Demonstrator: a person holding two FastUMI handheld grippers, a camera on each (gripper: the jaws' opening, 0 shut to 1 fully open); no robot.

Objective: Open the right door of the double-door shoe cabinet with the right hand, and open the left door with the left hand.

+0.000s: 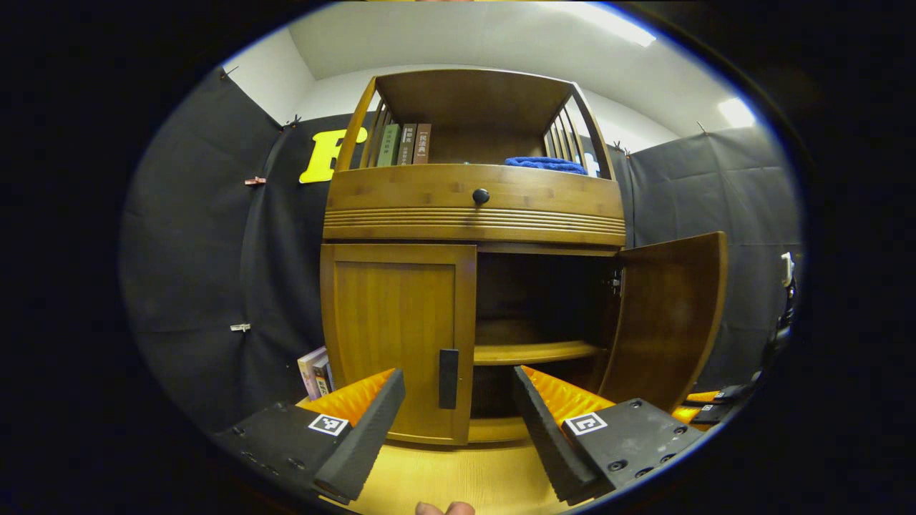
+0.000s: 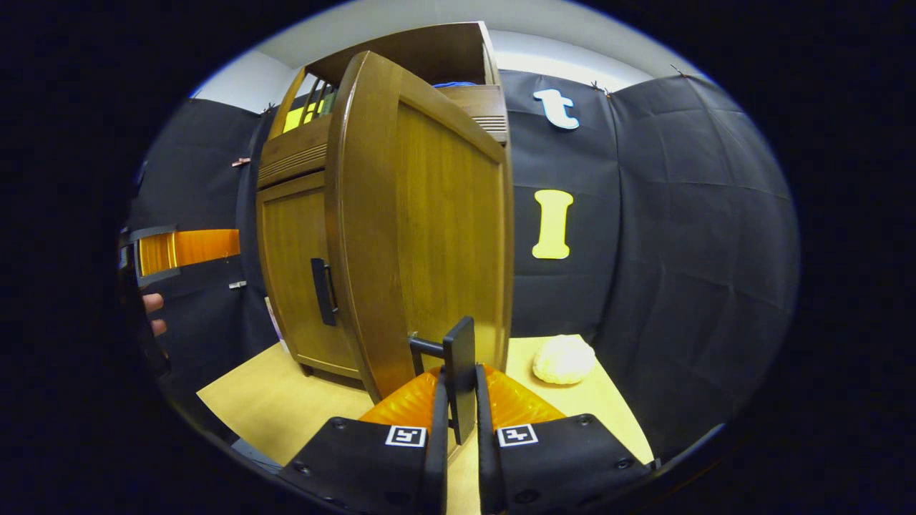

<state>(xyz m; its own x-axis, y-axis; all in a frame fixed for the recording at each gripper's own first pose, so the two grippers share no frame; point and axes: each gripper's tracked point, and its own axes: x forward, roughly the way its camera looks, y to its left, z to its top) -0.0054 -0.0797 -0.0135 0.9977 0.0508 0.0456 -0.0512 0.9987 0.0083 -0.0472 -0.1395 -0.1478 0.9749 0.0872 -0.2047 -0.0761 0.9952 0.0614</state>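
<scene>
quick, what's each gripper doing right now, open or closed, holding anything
Left gripper: open, holding nothing, lined up before the left door handle.
Right gripper: closed on the right door handle, door swung open.

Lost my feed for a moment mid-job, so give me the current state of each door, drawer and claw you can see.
Right wooden cabinet door: swung wide open.
Left wooden cabinet door: shut.
Wooden drawer with black round knob: shut.
Left claw: open, in front of the left door's black bar handle, not touching.
Right claw: shut on the right door's black bar handle.
</scene>
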